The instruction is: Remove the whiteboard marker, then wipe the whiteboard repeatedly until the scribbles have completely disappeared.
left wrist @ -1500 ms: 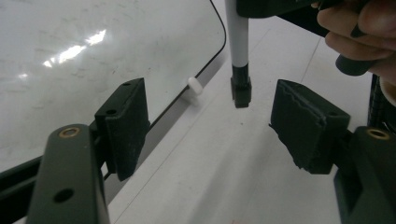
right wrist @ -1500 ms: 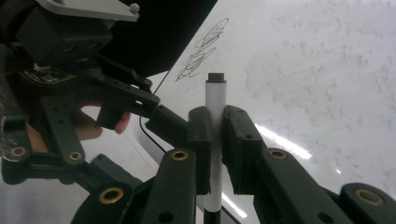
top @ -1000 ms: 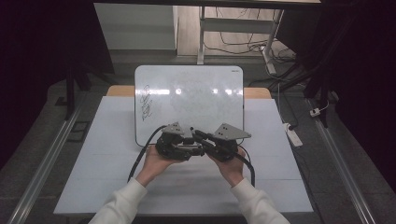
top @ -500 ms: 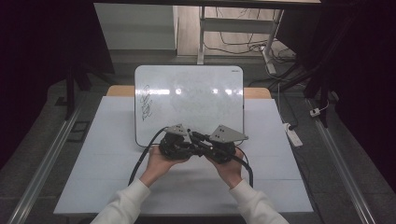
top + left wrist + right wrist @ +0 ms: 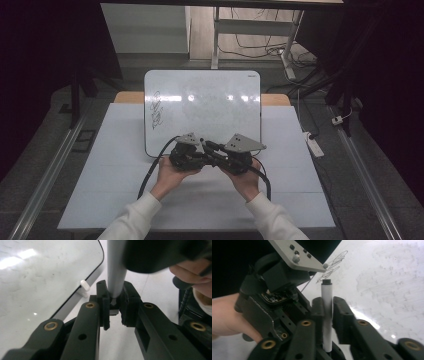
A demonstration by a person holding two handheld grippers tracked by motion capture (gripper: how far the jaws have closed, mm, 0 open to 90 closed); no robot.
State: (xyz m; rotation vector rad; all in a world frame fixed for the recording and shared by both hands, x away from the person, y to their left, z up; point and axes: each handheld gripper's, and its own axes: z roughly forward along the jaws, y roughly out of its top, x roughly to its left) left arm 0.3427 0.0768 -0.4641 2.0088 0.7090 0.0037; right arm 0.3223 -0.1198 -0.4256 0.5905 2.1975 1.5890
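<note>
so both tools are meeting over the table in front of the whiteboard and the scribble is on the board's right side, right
Not quite: the scribble sits on the left side of the whiteboard, as the high view shows. The rest holds: the left tool and the right tool meet over the table just in front of the board.

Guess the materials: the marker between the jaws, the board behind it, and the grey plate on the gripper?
Marker: likely plastic, matte white barrel with a black end; even, dull surface. Whiteboard: glossy coated panel, probably melamine or painted steel, since lamp glare mirrors off it and ink scribbles sit on top; thin dark rim. Grey plate: looks like brushed or anodised metal, flat with crisp edges and screw heads, though moulded plastic is possible.
</note>
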